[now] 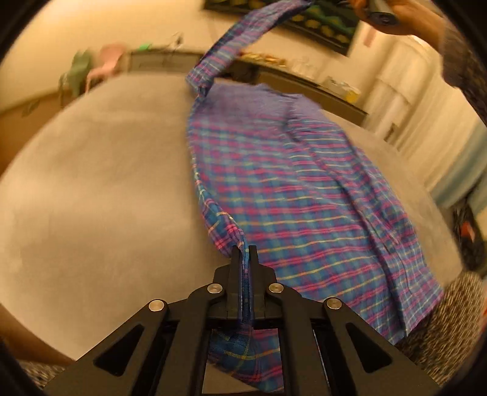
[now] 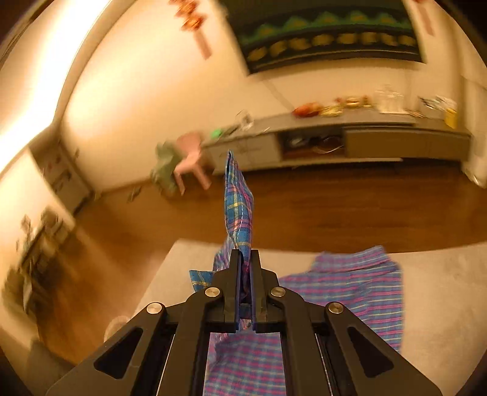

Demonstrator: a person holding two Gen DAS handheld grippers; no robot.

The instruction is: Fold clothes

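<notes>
Both tongs, left [image 1: 244, 247] and right [image 2: 245, 252], clamp the plaid shirt [image 1: 304, 195]

Warm-lit cream walls [image 2: 127, 100], wooden floor [image 2: 304, 213], long low cabinet [image 2: 395, 143], pink chair [image 2: 191, 161].

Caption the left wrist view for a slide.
Left gripper shut on the plaid shirt's edge; its sleeve rises to the right hand above the bed.
</notes>
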